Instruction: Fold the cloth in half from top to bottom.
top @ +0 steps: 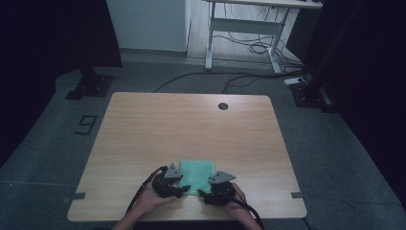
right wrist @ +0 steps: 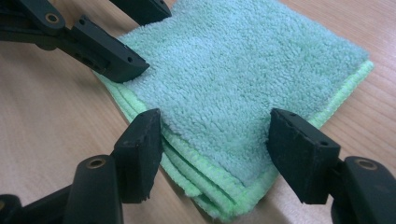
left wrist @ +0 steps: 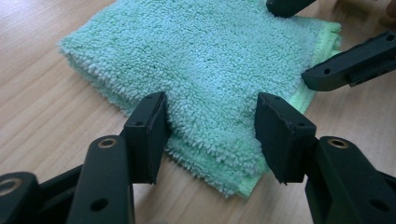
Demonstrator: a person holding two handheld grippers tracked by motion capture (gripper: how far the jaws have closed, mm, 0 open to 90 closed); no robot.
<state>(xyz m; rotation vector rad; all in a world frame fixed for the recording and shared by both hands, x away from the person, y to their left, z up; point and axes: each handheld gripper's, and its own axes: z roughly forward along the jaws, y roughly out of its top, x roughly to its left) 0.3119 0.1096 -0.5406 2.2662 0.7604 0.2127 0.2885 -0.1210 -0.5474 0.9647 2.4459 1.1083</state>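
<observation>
The folded green towel lies at the tabletop's near edge, its near corners between the open jaws of left gripper and right gripper, seemingly not yet pinched.

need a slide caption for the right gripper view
Right tool poised open-jawed over a corner of the folded green towel on the wooden table.

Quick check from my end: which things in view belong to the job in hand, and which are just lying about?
In the job:
- folded green towel, near table edge
- left gripper, jaws open astride one towel corner
- right gripper, jaws open astride another corner

Lying about:
- wooden table, which bears the towel
- white desk frame beyond
- floor cables
</observation>
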